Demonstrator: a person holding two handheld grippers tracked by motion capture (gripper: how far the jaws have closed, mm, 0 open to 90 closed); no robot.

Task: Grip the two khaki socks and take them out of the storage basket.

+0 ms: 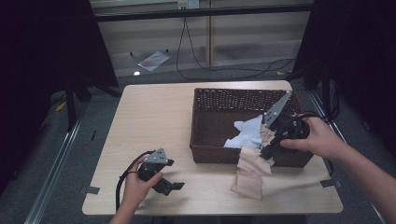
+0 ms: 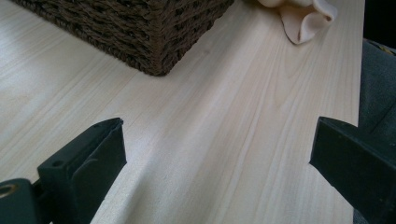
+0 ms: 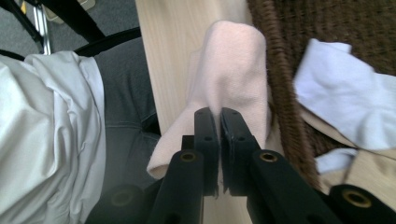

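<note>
i am clamping the right gripper (image 3: 219, 116) on the peach cloth (image 1: 251, 170), which is draping over the basket (image 1: 205, 109) front rim, apparently reaching the table (image 1: 154, 112). i am holding the left gripper (image 2: 215, 140) open, empty.

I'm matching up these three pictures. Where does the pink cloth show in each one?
High view: the pink cloth hangs over the basket's front rim at lower right, pinched by the right tool.
Left gripper view: its loose end lies on the table at the top right.
Right gripper view: at centre, rising from the shut jaws.
Shared landmark: the basket, beside the cloth in all three.
</note>
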